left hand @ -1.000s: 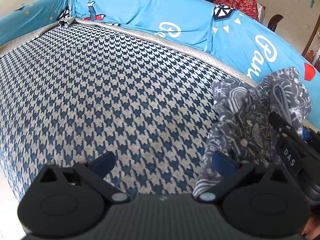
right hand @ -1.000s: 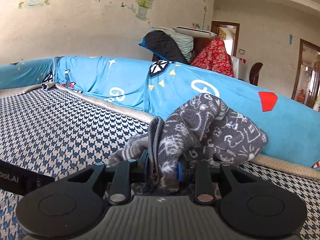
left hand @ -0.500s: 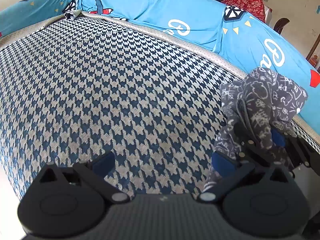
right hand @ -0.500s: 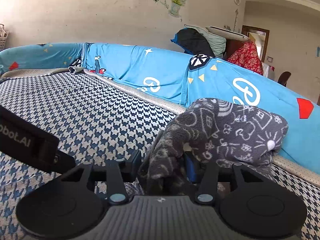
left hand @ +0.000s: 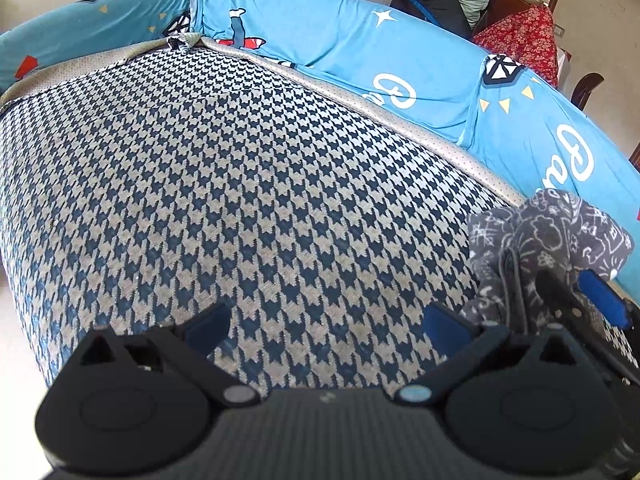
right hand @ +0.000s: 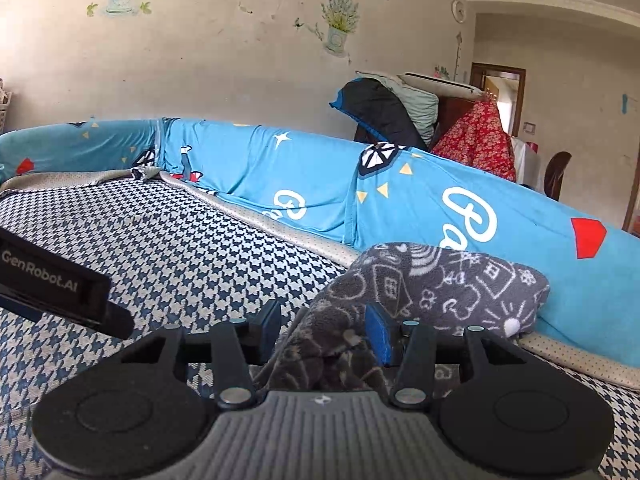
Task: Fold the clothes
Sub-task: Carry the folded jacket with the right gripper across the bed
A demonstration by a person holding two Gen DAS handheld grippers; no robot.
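Right wrist view: the grey doodle-print garment is seen bundled into a compact heap on the houndstooth sofa seat, at the right side of the seat and pressed up against the blue printed backrest cover. The right gripper is placed around the near end of the bundle, with a hanging fold of fabric between its two blue pads. Its jaws stand partly apart and the cloth looks slack between them, so the garment is judged to be let go rather than pinched, though light contact with the right-hand pad cannot be ruled out.

From the left wrist view, the left gripper is seen spread wide and empty over the bare seat, to the left of the garment; nothing is held between its fingers.

As for progress, the garment appears to be gathered into a thick, rounded wad set down at the far right, which suggests that its folding is finished or nearly so. Whether the folds are tidy cannot be told. No other loose clothing is visible on the seat; a pile of bedding is stacked beyond the backrest.
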